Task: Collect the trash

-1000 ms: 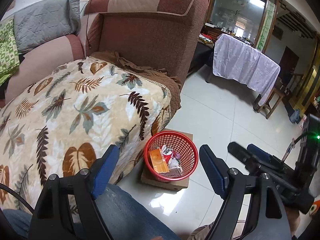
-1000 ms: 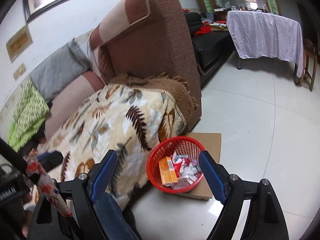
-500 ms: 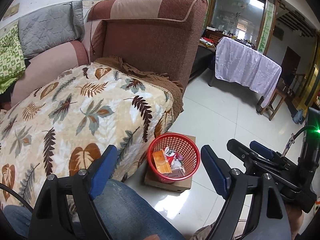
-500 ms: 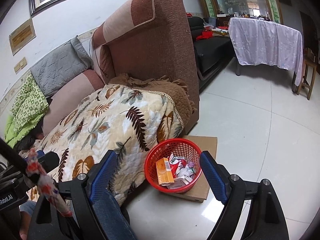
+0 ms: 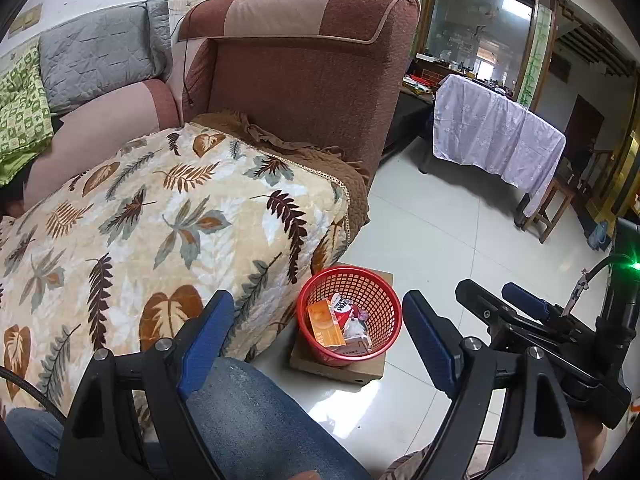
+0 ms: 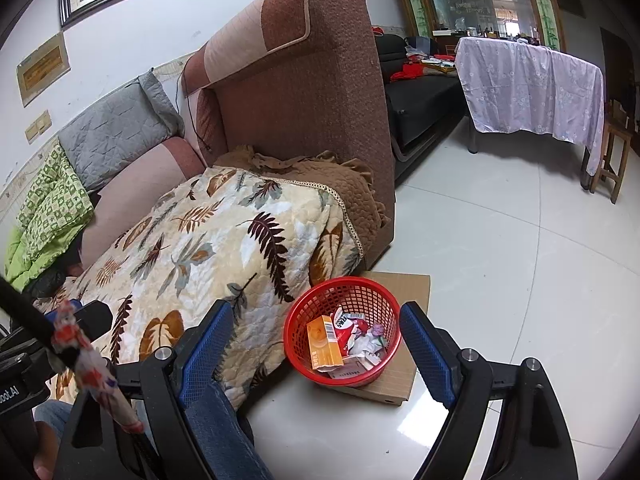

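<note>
So, both claws gaping, empty: left gripper (image 5: 316, 332), right gripper (image 6: 314, 338). Red basket (image 6: 304, 320) on cardboard (image 6: 404, 384), near sofa's right end, already holds trash. I reckon scan floor next, approach low.

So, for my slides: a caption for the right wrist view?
Open right claw frames a red basket of trash on a flat cardboard box beside the blanket-covered sofa.
</note>
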Available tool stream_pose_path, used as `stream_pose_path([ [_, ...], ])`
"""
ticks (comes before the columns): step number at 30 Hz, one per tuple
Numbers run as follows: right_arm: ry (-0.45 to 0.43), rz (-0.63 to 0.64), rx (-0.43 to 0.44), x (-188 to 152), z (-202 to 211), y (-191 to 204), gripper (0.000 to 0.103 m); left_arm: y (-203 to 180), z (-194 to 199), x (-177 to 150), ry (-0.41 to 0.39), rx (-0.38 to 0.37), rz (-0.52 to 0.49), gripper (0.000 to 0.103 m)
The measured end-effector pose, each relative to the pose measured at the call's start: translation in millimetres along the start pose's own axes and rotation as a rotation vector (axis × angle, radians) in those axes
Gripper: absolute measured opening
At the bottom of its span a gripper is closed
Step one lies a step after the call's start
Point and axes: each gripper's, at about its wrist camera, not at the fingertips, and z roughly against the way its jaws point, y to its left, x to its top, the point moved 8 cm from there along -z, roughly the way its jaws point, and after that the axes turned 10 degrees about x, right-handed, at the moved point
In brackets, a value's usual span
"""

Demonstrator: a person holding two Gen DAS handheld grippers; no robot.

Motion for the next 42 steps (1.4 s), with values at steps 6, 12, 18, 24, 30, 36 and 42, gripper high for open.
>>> stream_pose_path([
  [6,0.001,-0.001,-0.002,-2,-1,-1,0.089,-1,0,0,0.000,0.003,0.000,0.085],
  [12,0.004,-0.006,-0.004,-4,-3,-6,0.089,-1,0,0,0.001,0.001,0.003,0.085],
  [18,0.006,-0.006,-0.005,-5,-4,-8,0.089,-2,0,0,-0.002,0.003,0.001,0.085],
  [24,0.007,-0.006,-0.006,-5,-4,-8,0.089,-2,-1,0,0.000,0.003,0.002,0.086],
  [30,0.009,-0.007,-0.008,-6,-5,-10,0.089,-3,-1,0,0.000,0.005,0.001,0.086],
  [36,0.009,-0.007,-0.008,-5,-5,-10,0.089,-5,-1,-2,0.006,0.006,0.000,0.086],
  [42,0.011,-0.008,-0.009,-6,-5,-10,0.089,-5,-3,-3,0.009,0.002,-0.002,0.086],
])
